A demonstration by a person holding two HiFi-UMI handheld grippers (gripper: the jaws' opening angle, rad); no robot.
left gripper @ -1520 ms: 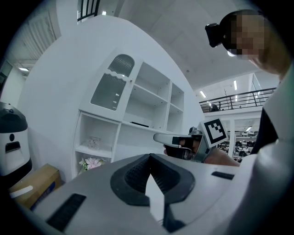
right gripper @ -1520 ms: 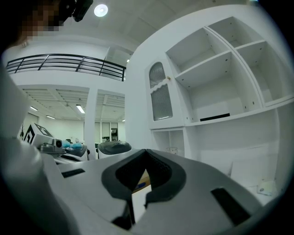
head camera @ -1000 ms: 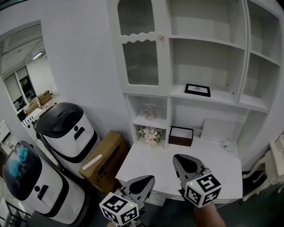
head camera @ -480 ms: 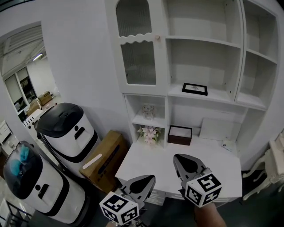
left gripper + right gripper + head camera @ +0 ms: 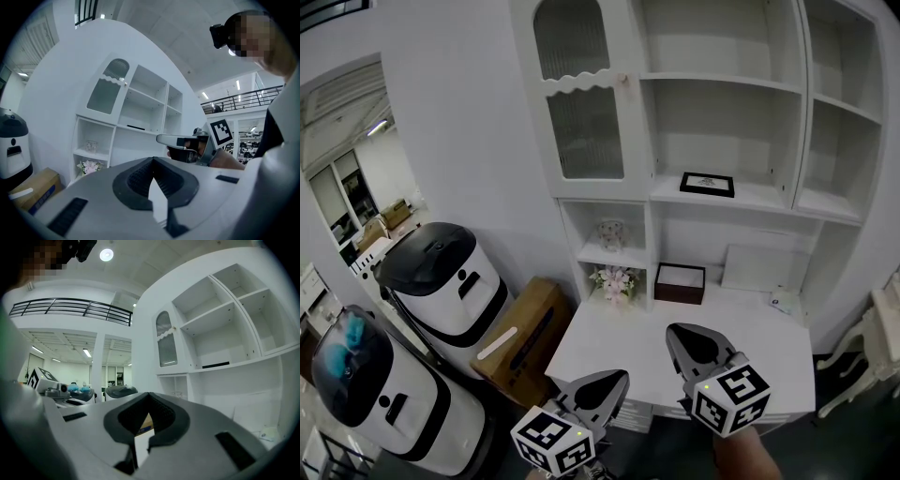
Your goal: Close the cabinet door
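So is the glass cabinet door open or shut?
Shut: the glass door lies flush in the cabinet frame, with no gap at its knob edge.

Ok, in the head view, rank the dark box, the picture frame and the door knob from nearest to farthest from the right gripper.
1. The dark box, on the desk just beyond the right gripper.
2. The picture frame, on the shelf above the box.
3. The door knob, higher still and to the left.

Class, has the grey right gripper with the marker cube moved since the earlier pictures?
No: the right gripper still hovers over the front edge of the white desk.
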